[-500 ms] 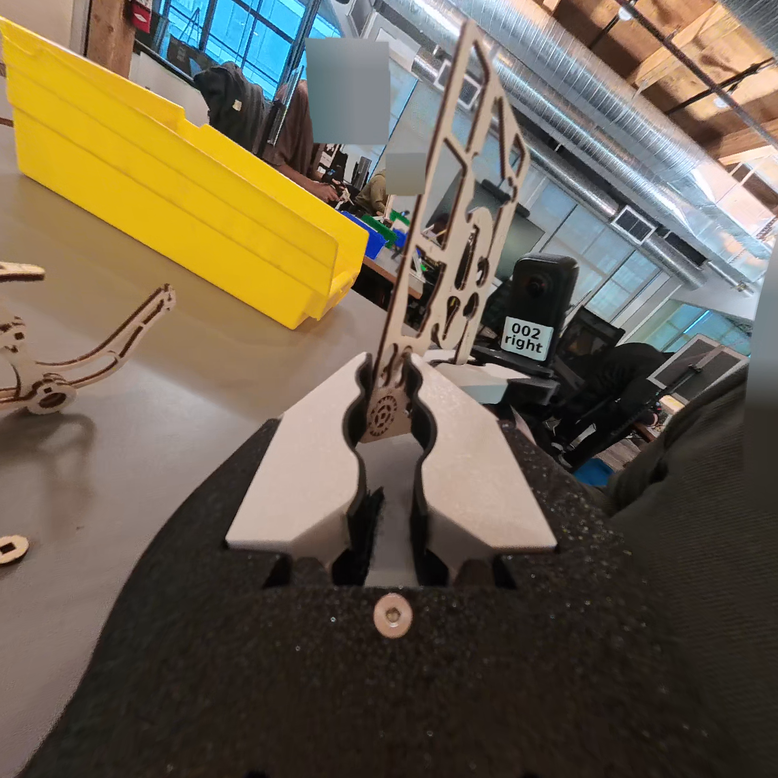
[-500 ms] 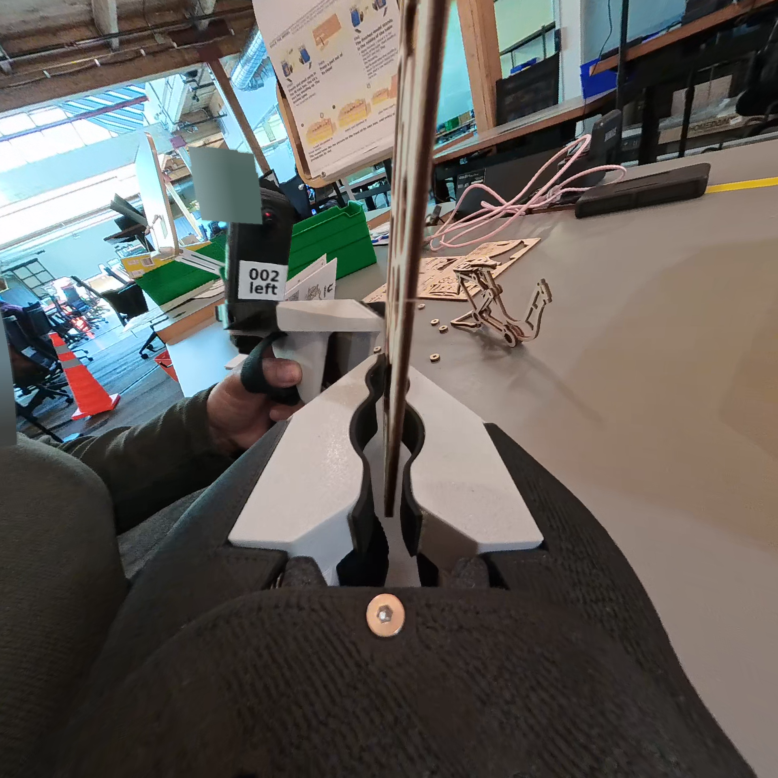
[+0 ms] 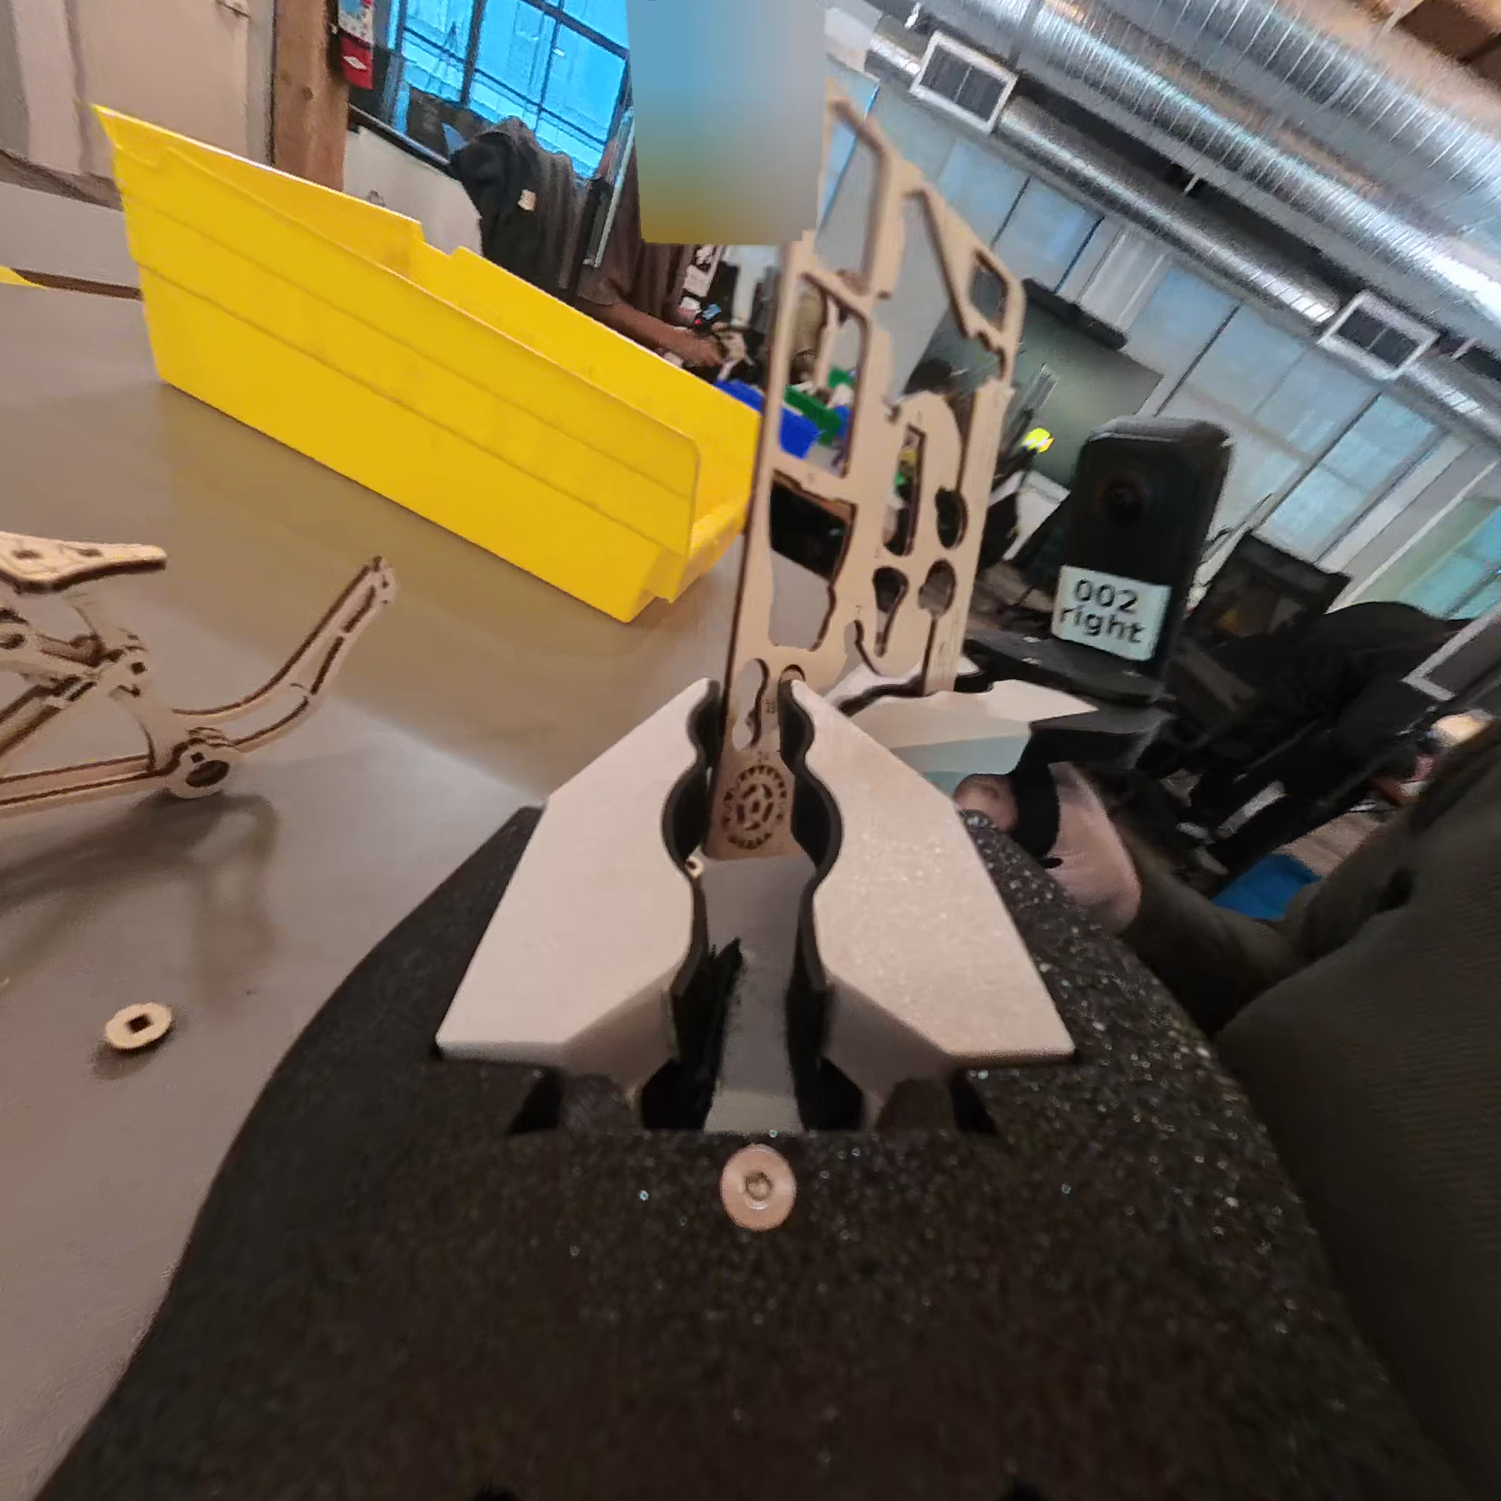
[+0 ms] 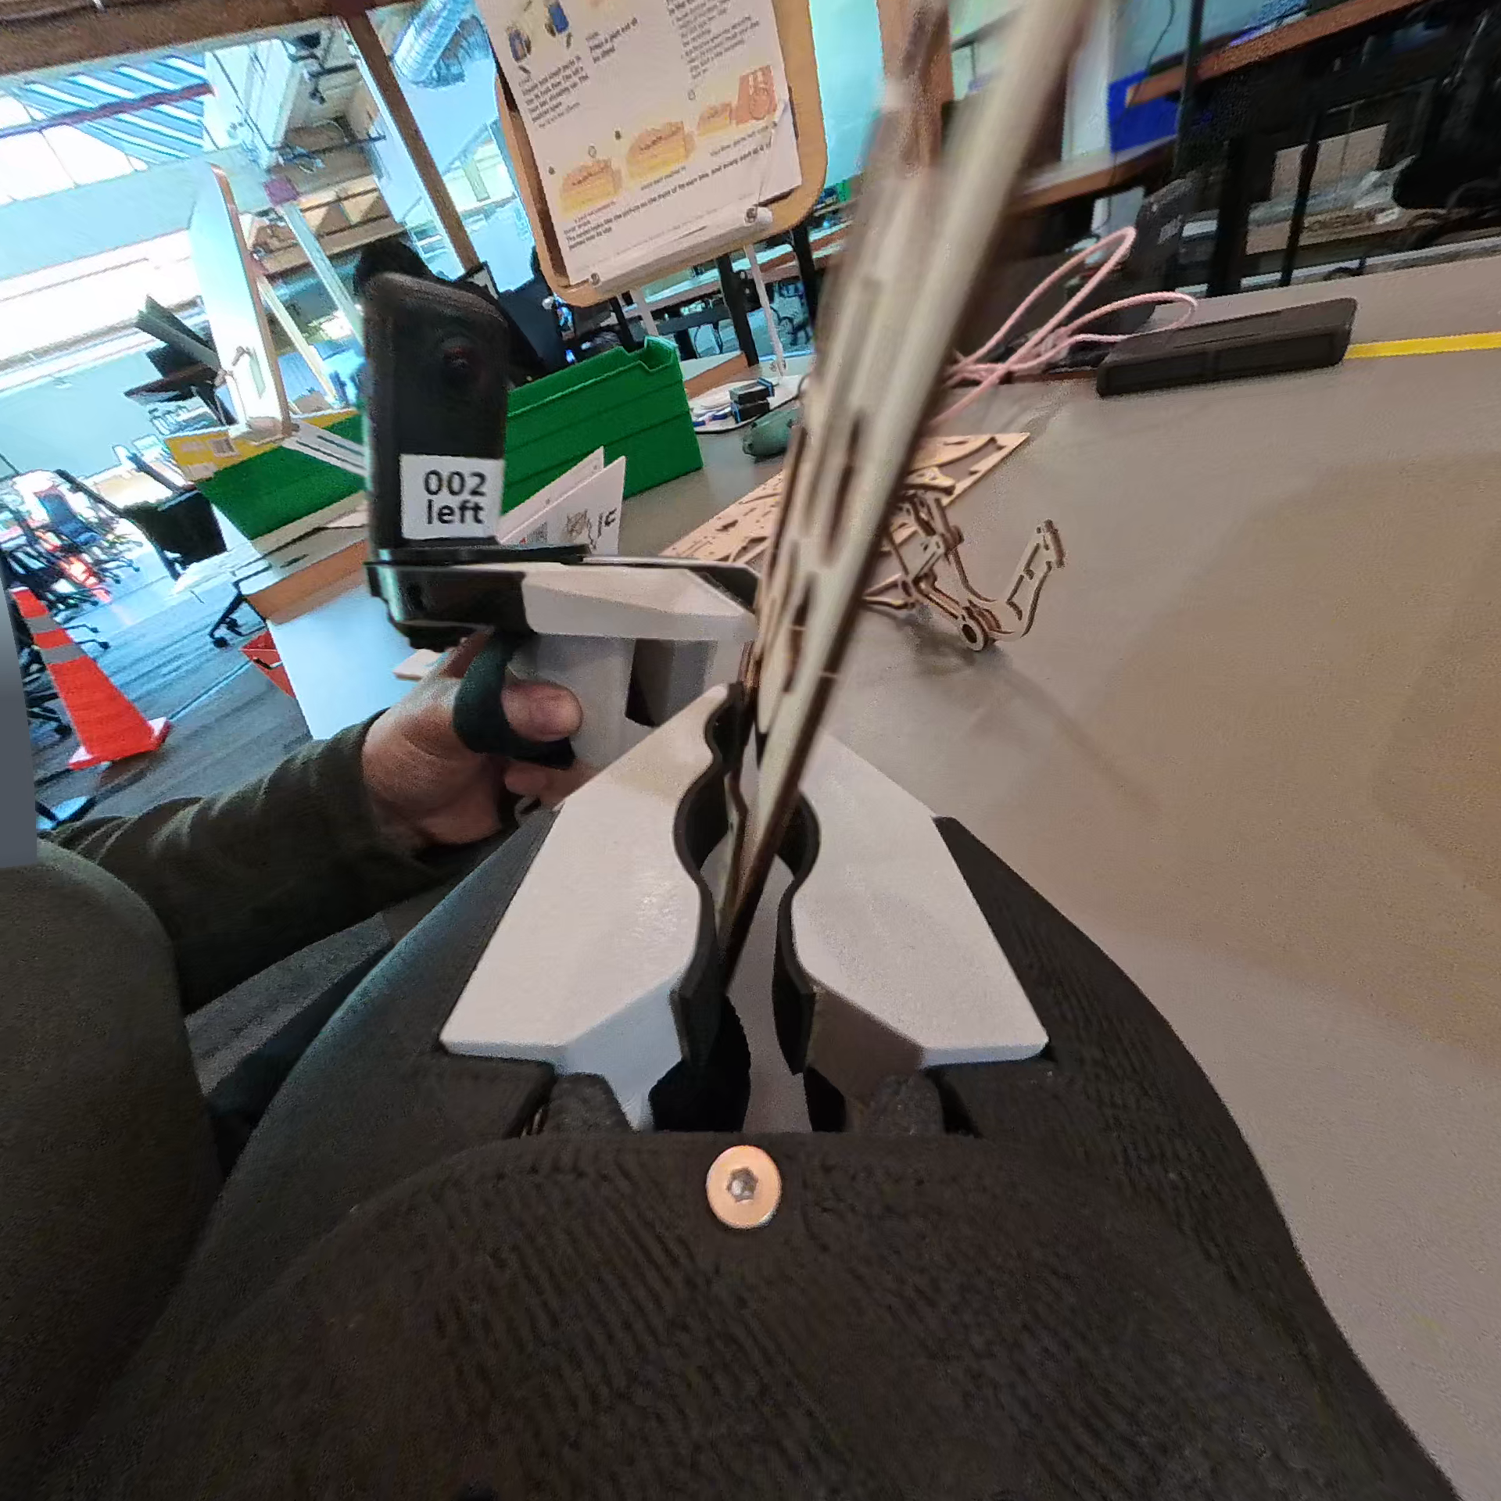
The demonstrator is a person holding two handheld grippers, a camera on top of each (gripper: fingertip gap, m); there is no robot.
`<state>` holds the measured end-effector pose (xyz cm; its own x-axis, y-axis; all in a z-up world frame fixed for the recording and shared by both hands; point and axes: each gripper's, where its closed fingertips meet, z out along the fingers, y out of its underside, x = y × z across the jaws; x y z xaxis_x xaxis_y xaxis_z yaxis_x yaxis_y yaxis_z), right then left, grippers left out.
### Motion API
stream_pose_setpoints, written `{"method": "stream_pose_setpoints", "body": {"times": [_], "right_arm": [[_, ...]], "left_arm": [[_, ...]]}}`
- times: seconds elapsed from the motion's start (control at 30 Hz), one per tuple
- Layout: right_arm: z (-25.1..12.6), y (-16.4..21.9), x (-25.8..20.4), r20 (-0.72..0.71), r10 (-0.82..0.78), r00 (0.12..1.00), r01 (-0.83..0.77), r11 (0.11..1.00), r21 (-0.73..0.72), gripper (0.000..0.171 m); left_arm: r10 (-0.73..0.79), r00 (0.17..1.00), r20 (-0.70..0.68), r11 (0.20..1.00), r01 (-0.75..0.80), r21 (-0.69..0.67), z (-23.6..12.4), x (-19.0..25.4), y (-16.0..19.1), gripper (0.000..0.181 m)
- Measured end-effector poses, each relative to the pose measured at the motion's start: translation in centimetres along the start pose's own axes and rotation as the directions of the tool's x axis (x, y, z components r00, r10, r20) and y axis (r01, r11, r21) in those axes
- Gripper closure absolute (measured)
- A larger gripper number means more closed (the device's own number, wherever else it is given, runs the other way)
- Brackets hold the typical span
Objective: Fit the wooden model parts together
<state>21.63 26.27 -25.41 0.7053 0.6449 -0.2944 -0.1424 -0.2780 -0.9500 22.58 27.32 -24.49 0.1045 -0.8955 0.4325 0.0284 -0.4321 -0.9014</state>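
The wooden sheet (image 3: pixel 873 487), a laser-cut panel with most parts already punched out, stands upright in the air above the desk (image 3: pixel 406 731), pinched at its lower edge by both tongs at once. The left tongs (image 3: pixel 751 780) clamp one bottom corner; the right tongs (image 4: pixel 751 820) grip the edge, with the sheet leaning in them. I'd say a piece is being freed from the sheet. Next comes a careful twist or press. The half-built wooden model (image 3: pixel 122 690) and a loose washer (image 3: pixel 138 1025) wait on the desk near a yellow bin (image 3: pixel 422 390).
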Motion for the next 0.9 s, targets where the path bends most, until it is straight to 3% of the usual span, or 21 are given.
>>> {"method": "stream_pose_setpoints", "body": {"times": [0.1,0.9], "right_arm": [[-0.05,-0.11,-0.13,0.022,0.015,1.000,-0.016,1.000,0.008,0.171],[-0.02,-0.04,-0.43,0.051,0.028,0.998,-0.028,1.000,0.004,0.171]], "left_arm": [[-0.060,0.996,-0.066,0.998,0.061,0.011,-0.22,0.43,-0.24,0.169],[-0.117,0.981,-0.152,0.992,0.122,0.026,-0.44,1.09,-0.65,0.163]]}}
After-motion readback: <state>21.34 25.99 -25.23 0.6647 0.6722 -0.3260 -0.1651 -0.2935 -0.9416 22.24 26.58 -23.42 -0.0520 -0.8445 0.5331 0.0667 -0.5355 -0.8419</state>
